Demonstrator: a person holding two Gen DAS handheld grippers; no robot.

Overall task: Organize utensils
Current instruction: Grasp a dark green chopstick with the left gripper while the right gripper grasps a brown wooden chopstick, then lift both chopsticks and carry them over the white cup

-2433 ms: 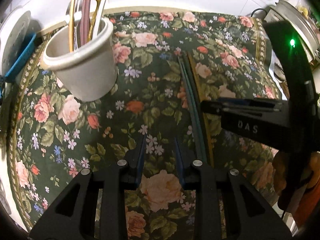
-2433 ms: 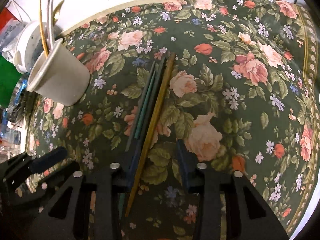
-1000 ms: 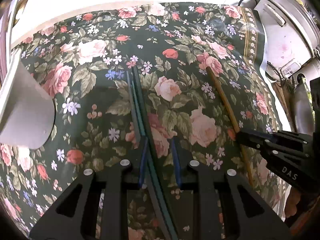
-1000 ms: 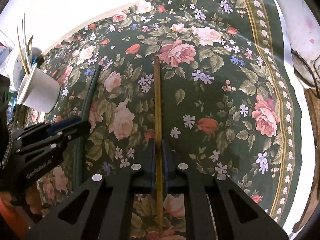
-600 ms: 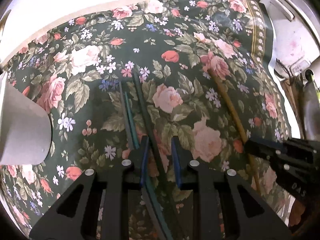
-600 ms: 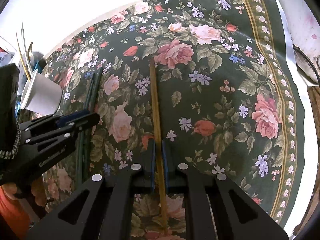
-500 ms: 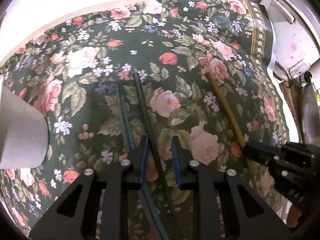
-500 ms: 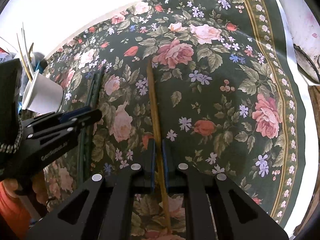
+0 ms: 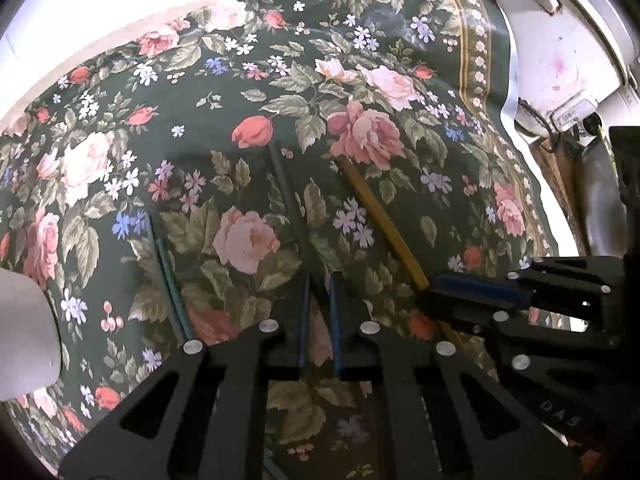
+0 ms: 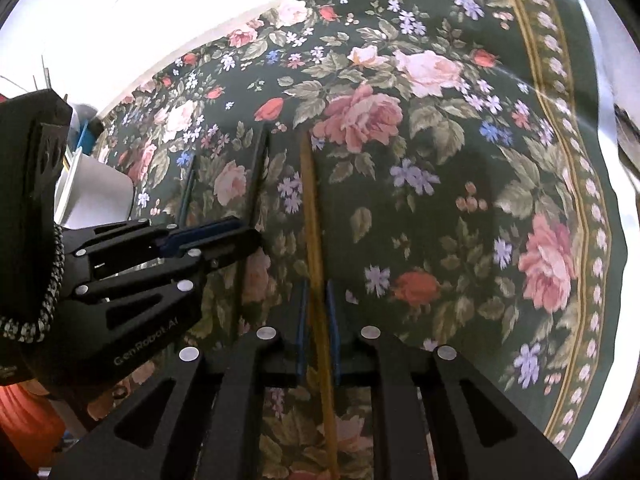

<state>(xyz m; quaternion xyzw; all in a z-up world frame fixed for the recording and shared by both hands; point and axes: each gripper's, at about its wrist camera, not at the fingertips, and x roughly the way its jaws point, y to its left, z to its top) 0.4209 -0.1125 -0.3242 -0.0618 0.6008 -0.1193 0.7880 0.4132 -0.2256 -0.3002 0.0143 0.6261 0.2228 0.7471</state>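
Note:
Three kinds of chopsticks lie on the floral tablecloth [image 9: 360, 80]. A dark chopstick [image 9: 286, 192] runs into my left gripper [image 9: 319, 280], whose jaws are closing with their pads on it. To its left lies a teal chopstick [image 9: 170, 276], apart from the gripper. My right gripper [image 10: 316, 284] pinches a yellow chopstick [image 10: 310, 200]; its jaws are opening slightly with the stick still between the pads. The right wrist view shows the left gripper [image 10: 248, 236] on the dark chopstick [image 10: 256, 176]. The right gripper [image 9: 430, 292] also appears in the left wrist view, on the yellow chopstick [image 9: 380, 220].
A white utensil cup [image 10: 96, 192] stands at the cloth's left side, and its edge [image 9: 24, 340] shows in the left wrist view. A white appliance [image 9: 560, 40] sits past the cloth's right border. The two grippers are close together, side by side.
My left gripper slid right, drawing the dark chopstick away from the teal one, and its jaws narrowed onto it. The right gripper stayed nearly still on the yellow chopstick.

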